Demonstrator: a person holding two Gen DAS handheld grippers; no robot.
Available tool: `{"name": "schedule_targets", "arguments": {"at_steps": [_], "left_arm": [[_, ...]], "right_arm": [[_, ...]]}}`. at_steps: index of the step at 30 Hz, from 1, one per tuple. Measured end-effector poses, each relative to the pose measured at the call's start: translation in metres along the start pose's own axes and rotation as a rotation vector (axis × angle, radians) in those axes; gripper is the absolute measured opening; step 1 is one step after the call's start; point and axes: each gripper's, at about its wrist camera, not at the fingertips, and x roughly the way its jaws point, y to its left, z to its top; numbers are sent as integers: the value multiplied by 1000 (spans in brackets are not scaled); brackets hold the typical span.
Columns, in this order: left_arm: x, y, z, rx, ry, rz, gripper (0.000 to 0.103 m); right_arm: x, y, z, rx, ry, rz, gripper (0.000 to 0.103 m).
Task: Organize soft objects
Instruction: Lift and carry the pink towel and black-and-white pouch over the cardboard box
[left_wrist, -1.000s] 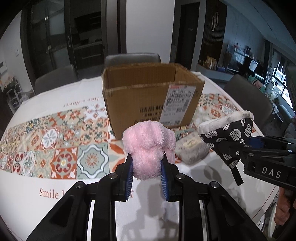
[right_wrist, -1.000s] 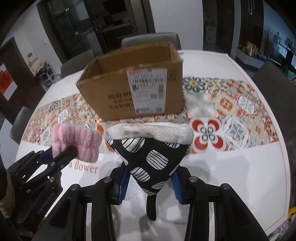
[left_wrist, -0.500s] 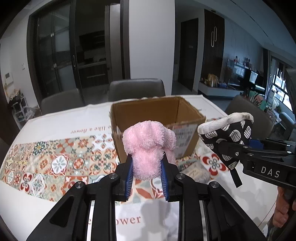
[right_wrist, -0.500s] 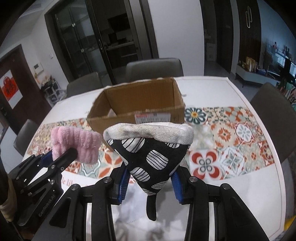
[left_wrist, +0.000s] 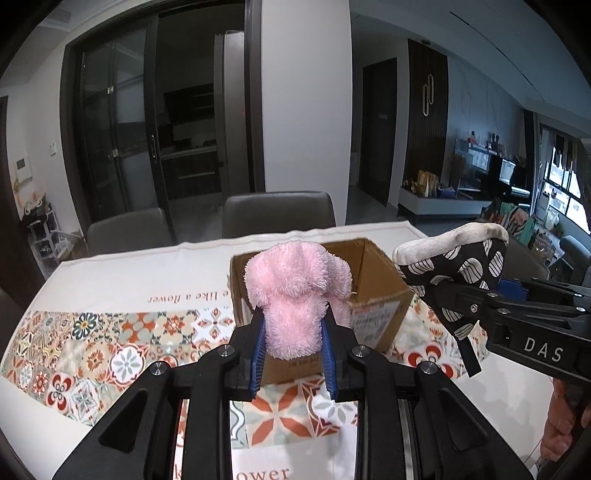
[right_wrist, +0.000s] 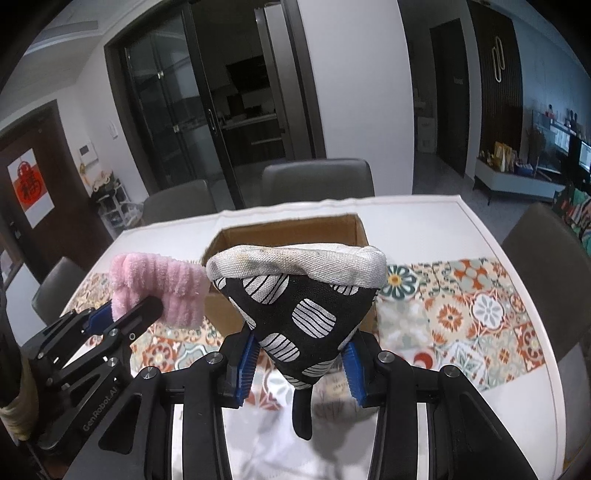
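Dining room, dark glass doors and grey chairs at 12 o'clock; white tabletop (left_wrist: 110, 280) with a patterned tile runner (left_wrist: 92, 343) across it. Open cardboard box (left_wrist: 376, 291) sits mid-tabletop, shipping label facing the cameras.

Left claw (left_wrist: 293, 354): pressed onto a pink fluffy cloth (left_wrist: 295, 295), blue pads biting its lower part, bulk mushrooming above the tips. Cloth is off the tabletop, in front of the box opening at 12 o'clock in the left view.

Right claw (right_wrist: 299, 363): pinching a black-and-white patterned oven mitt (right_wrist: 299, 299) by its narrow end, white cuff on top, hanging loop dangling below. Also airborne, box straight ahead at 12 o'clock. In the left view it sits at 3 o'clock of the pink cloth, apart from it, not touching.

Step, my read: transport phase. Both items gripped and lifted, both lined up short of the box, neither over the opening yet. Box interior mostly hidden behind the items, so can't tell what's in it.

Next move calls for:
- carry each item forward past the near wall, clear of the rim
- stagger the two drops; the opening looks tight for both claws at once
- lower a bit before spreading the pads so nothing drapes over the edge
- watch the mitt's loop snagging the near wall
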Motion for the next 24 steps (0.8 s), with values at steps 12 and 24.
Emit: {"name": "schedule_targets", "arguments": {"at_steps": [12, 24], "left_arm": [[6, 3, 30, -7, -53, -2, 26], [31, 8, 49, 2, -63, 21, 26]], "right_arm": [[-1, 4, 31, -26, -76, 5, 42], [38, -1, 56, -36, -38, 26, 42]]}}
